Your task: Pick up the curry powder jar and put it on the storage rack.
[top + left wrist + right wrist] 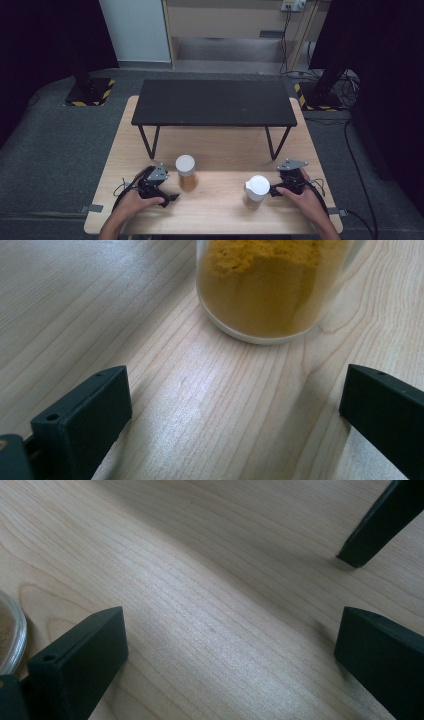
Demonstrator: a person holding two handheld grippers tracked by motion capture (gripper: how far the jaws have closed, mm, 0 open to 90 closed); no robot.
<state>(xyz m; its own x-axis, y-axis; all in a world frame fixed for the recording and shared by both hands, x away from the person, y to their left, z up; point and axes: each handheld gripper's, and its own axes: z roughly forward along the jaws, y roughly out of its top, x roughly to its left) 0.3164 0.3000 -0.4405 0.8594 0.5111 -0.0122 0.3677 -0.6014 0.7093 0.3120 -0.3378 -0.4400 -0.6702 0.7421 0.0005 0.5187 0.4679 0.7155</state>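
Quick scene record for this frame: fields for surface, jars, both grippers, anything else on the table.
surface: light wooden table
left jar: clear, white lid, orange-yellow powder, upright, just ahead of the left gripper
right jar: clear, white lid, pale tan contents, upright, beside the right gripper
left gripper: jaws wide open, nothing between them, jar apart from the jaws
right gripper: jaws wide open, nothing between them
other: black shelf on thin legs, at the far half of the table
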